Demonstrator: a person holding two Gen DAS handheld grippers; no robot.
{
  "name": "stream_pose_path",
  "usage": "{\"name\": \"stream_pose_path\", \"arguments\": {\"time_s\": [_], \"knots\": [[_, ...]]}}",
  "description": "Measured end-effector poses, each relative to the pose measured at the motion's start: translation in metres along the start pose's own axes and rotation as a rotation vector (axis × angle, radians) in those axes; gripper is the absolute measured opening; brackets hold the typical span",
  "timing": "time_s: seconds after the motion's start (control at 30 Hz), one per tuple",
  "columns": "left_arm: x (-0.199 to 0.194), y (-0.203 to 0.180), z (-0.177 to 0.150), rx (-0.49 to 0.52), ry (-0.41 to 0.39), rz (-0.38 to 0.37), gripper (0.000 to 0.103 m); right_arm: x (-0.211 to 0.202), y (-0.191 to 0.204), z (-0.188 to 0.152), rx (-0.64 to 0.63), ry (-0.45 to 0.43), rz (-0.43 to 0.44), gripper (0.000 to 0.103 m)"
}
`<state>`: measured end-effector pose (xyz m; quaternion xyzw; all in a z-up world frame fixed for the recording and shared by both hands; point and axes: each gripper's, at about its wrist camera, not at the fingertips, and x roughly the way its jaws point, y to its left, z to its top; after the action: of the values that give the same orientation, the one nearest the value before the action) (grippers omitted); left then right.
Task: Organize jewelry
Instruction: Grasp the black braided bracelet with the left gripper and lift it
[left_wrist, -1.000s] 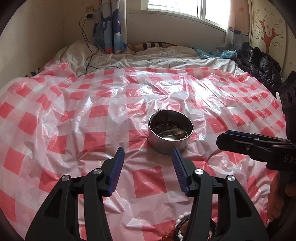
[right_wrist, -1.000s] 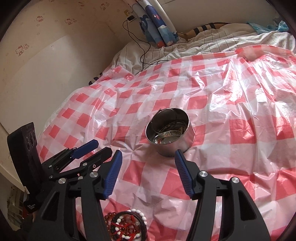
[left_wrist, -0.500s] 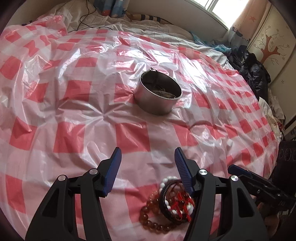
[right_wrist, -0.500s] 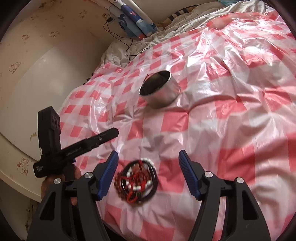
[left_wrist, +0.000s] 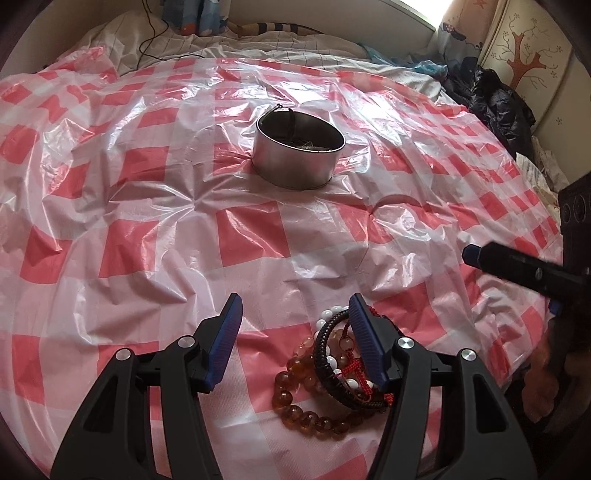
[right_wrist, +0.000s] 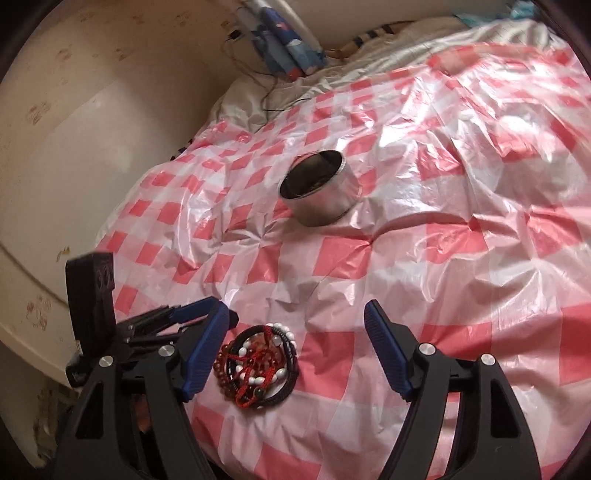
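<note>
1. Between the fingers of the right claw (right_wrist: 295, 350), nearer its left pad at about 8 o'clock, lies the bracelet pile (right_wrist: 258, 365) on the checked plastic sheet (right_wrist: 424, 258).
2. Seen from the left claw (left_wrist: 295, 338), the pile (left_wrist: 332, 376) sits at 5 o'clock, partly under the right finger.
3. At 12 o'clock, well apart, stands the metal tin (left_wrist: 295, 155).
4. No legible writing.
5. Both claws are spread wide, released, holding nothing.
</note>
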<state>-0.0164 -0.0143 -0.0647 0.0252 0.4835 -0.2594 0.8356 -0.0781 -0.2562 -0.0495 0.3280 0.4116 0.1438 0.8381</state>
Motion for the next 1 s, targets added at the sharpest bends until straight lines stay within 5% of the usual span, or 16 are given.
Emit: {"name": "stream_pose_path", "arguments": {"time_s": [0.3,0.63,0.8,0.93,1.0], "knots": [[0.033,-0.021,0.007,0.106,0.063,-0.005,0.056,-0.015,-0.009,0.028,0.058,-0.092,0.048,0.078],[0.02,-0.017,0.004,0.151,0.048,-0.032,0.024,-0.015,-0.012,0.028,0.044,-0.088,0.041,0.078],[0.017,-0.014,0.003,0.157,0.052,-0.04,0.025,-0.008,-0.007,0.027,0.023,-0.07,0.044,0.078],[0.015,-0.014,0.002,0.144,0.056,-0.051,0.051,-0.004,-0.001,0.025,-0.01,-0.053,0.031,0.078],[0.016,-0.015,0.0,0.148,0.059,-0.061,0.051,-0.004,0.001,0.023,-0.023,-0.046,0.03,0.078]]}}
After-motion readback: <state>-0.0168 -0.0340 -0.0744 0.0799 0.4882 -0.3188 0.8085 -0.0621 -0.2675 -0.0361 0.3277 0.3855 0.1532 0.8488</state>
